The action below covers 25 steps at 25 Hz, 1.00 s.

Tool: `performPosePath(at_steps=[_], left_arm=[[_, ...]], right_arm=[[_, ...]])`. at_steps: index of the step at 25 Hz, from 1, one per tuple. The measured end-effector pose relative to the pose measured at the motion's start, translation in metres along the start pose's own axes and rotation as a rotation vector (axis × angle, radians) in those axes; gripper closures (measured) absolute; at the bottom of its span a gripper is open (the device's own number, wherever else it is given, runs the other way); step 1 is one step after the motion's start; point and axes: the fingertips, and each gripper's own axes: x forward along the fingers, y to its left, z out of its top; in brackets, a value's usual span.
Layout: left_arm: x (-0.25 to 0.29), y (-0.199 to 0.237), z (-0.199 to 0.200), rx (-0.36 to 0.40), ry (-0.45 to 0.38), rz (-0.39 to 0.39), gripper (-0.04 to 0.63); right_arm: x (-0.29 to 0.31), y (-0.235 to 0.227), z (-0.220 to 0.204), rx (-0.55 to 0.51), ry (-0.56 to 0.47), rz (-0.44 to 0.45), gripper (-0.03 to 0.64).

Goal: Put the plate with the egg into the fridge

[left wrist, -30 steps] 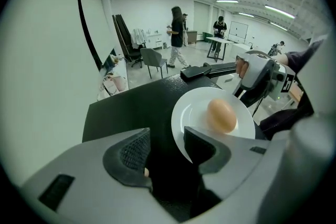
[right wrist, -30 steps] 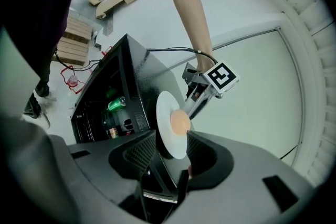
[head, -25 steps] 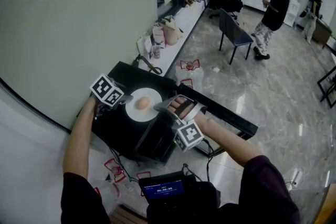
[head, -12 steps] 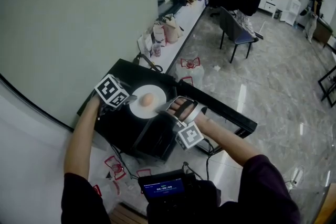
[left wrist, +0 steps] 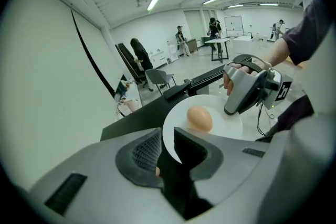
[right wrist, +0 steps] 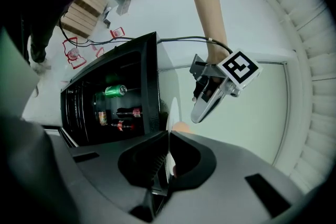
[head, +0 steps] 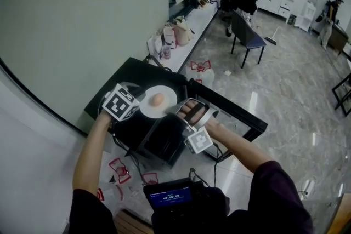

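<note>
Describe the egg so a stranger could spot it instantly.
Find the open black fridge by the pale wall; a white plate hangs over its top. The egg is the lone tan oval lying on that plate.

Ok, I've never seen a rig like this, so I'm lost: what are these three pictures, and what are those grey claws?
A person holds a two-jaw gripper in each hand. One picture comes from a camera on their head, looking down; the other two come from cameras riding on the grippers. A white plate with an egg is over the top of a black fridge, whose door is open. The right gripper is closing, pads on the plate's rim. The left gripper is closing around the opposite rim, not yet pinching.
</note>
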Motion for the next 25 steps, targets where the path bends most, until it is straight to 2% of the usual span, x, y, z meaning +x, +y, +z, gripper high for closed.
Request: performPosePath(at_steps=[2,5,14,19,25], left_arm=[[-0.014,-0.009,0.0,-0.005,-0.039,0.059,0.553],[-0.036,-0.031,0.001,-0.032,-0.11,0.103,0.582],[-0.097,-0.111,0.019,-0.137,-0.353,0.191,0.586],[-0.106,-0.162,0.034,-0.185,-0.408,0.217,0.586],[-0.112,-0.219,0.053,-0.233,-0.45,0.288,0.586]], right_arm=[[-0.006,-0.001,0.006,-0.005,0.014,-0.024,0.595],[-0.019,0.0,0.013,-0.004,0.044,-0.054,0.595],[-0.076,-0.002,0.032,0.006,0.12,-0.149,0.595],[-0.11,0.015,0.037,-0.017,0.101,-0.143,0.595],[-0.158,0.042,0.028,-0.009,0.091,-0.124,0.595]])
